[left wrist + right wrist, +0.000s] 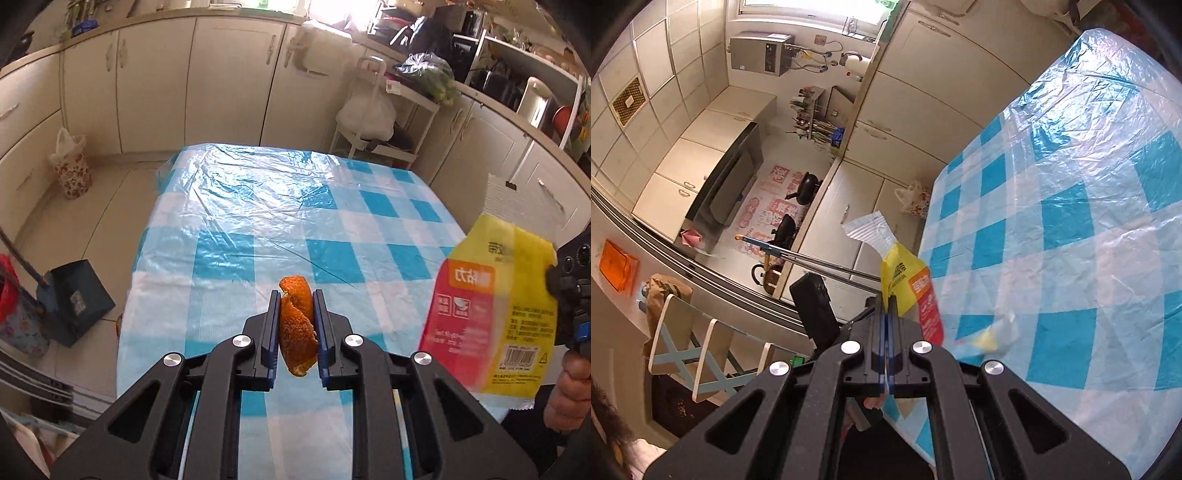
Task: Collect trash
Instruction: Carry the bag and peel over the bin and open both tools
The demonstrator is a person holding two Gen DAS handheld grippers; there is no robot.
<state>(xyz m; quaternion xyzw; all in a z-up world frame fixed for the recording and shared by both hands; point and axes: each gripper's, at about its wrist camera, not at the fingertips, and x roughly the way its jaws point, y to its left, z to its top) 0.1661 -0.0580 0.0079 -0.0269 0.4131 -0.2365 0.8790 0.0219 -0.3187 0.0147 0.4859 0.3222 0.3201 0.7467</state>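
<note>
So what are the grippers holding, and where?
Left gripper: orange peel, pinched by its sides. Right gripper: yellow-red wrapper, by one edge.

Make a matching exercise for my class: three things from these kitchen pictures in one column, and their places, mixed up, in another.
Things:
1. orange peel
2. yellow and red wrapper
3. dustpan

Places:
A. on the floor beside the table
B. clamped in the left tool
C. clamped in the right tool

Pairs: 1-B, 2-C, 3-A
</note>
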